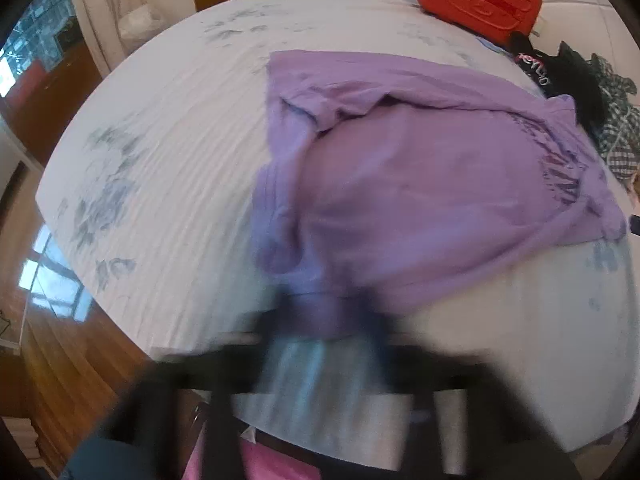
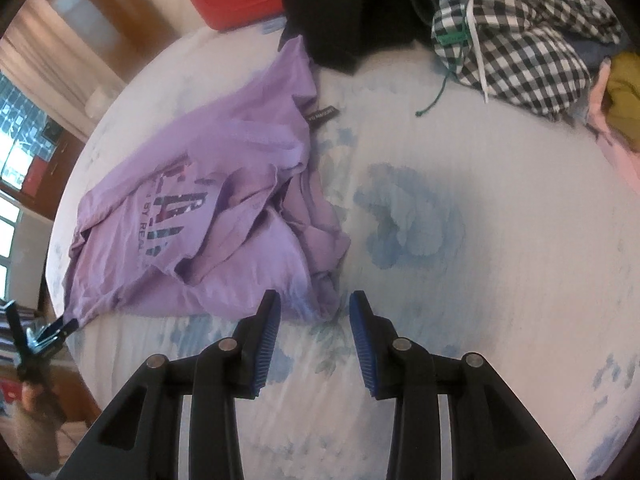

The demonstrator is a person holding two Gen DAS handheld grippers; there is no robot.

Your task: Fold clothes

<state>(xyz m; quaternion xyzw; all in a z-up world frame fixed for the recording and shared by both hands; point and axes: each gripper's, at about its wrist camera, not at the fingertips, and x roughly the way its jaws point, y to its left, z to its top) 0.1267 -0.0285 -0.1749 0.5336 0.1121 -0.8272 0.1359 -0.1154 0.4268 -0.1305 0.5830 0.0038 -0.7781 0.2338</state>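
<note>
A purple T-shirt [image 1: 420, 176] with a dark print lies crumpled on the white floral bed sheet [image 1: 168, 128]. My left gripper [image 1: 328, 312] is blurred by motion and is shut on the shirt's near edge. In the right wrist view the same shirt [image 2: 208, 216] lies left of centre, and the left gripper [image 2: 60, 326] grips its far left corner. My right gripper [image 2: 314, 312] is open and empty, its blue-padded fingers just in front of the shirt's bunched near corner, without touching it.
A red case [image 1: 476, 0] sits at the bed's far edge. A black garment [image 2: 352, 20] and a black-and-white checked garment [image 2: 516, 40] are piled at the far right, with pink and mustard clothes [image 2: 620, 96] beside them. Wooden floor [image 1: 68, 360] lies left of the bed.
</note>
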